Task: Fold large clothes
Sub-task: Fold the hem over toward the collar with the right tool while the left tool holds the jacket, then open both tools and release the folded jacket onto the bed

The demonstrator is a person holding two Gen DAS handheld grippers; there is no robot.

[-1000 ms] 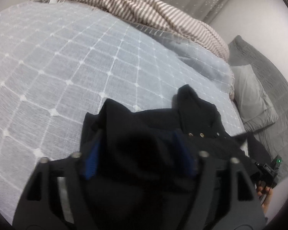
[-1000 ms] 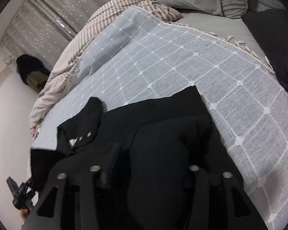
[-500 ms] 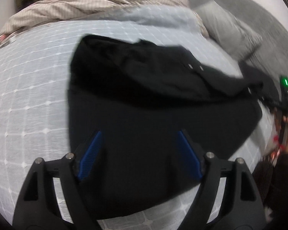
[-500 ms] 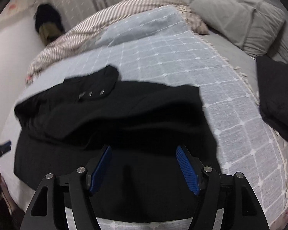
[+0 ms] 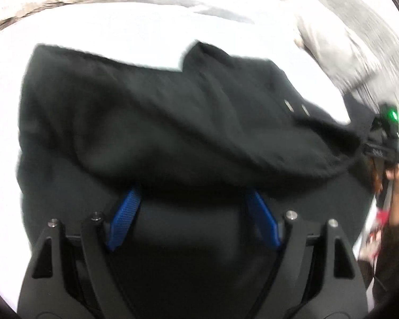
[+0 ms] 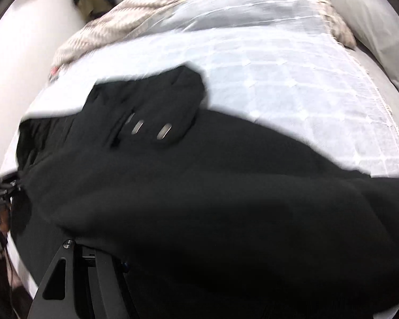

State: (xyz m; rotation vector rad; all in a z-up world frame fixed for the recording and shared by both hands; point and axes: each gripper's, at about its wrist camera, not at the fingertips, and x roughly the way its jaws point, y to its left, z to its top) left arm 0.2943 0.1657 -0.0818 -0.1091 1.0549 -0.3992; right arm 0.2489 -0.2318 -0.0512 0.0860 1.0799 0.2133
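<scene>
the black coat (image 5: 173, 122) lies spread across the pale checked bedspread (image 6: 292, 61), near its front edge, with one layer doubled over the rest and a flap with three small metal buttons (image 6: 149, 130) turned up on top; that looks like a first fold laid down, with more folds to come

the left gripper (image 5: 192, 212) hangs over the near part of the coat, its blue pads (image 5: 125, 215) spread wide apart with only flat cloth beneath and between them, nothing pinched. its jaws have just been opening, so it has let the cloth go, and it is probably placed low over the hem to take a new hold

the right gripper (image 6: 98, 279) shows only its left side; the coat's bulging fold covers the rest, so from the picture i cannot tell whether cloth is pinched. its jaws have just been opening too, which suggests a release

in the left view the other hand (image 5: 396, 186) shows at the right edge, by the coat's end

farther back a striped blanket (image 6: 135, 21) is bunched up and a grey pillow (image 5: 332, 50) lies beside the bedspread; both pictures are blurred
</scene>
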